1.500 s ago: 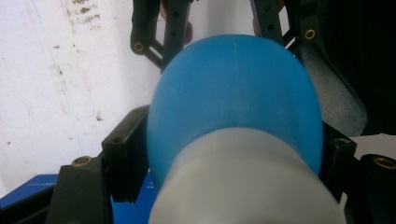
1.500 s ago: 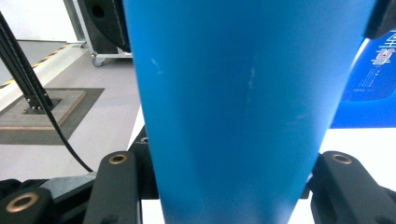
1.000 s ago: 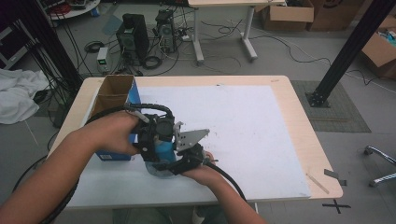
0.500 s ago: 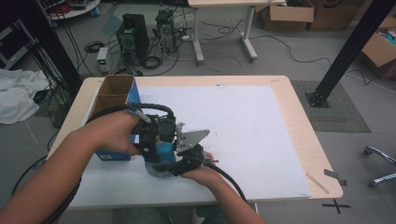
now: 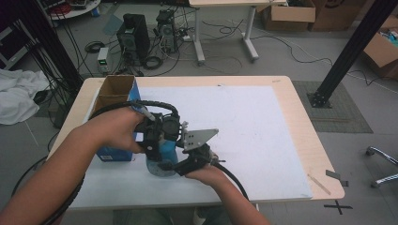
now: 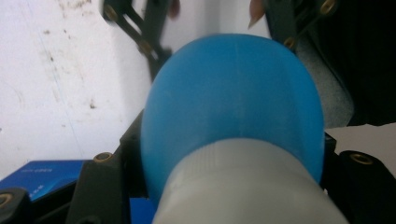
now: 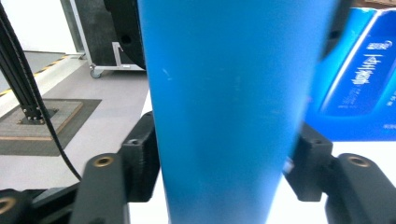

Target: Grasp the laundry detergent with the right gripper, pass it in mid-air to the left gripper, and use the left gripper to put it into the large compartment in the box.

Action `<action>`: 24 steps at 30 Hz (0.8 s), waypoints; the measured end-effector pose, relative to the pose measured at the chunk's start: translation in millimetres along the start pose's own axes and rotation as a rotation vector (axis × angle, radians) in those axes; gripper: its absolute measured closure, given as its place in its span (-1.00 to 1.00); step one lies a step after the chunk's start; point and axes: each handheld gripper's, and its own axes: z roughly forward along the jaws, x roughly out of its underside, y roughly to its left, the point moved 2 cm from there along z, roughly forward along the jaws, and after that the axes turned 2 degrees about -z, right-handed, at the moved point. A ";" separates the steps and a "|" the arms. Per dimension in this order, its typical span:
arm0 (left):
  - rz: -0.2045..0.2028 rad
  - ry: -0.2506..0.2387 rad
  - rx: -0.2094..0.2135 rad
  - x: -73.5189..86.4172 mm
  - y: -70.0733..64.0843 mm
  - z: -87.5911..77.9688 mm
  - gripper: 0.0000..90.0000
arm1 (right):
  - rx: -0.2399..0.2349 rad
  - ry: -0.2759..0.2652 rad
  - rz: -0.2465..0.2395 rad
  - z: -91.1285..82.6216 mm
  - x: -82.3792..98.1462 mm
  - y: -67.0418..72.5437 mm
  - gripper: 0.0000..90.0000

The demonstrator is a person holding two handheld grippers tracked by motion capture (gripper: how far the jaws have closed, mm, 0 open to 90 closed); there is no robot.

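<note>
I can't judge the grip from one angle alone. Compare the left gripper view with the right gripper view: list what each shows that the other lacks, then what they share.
Left gripper view alone: the blue plastic bottle's rounded shoulder and its ribbed whitish cap, the right gripper's linkage beyond, and the stained white table sheet.
Right gripper view alone: the bottle's straight side, the grey floor and a black frame post.
Both: the blue plastic bottle between black jaws, and the blue printed carton.

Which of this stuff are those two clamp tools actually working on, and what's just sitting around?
In use:
- blue bottle, clamped by both
- left hand-held gripper, at its grey-capped end
- right hand-held gripper, on its body

Lying about:
- open blue carton beside them
- white table sheet
- computer towers on the floor
- cardboard boxes
</note>
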 end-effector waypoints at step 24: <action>-0.298 0.040 0.075 25.0 34.1 -50.4 -0.15 | 0.012 0.274 0.012 -66.3 -29.4 -20.1 -0.81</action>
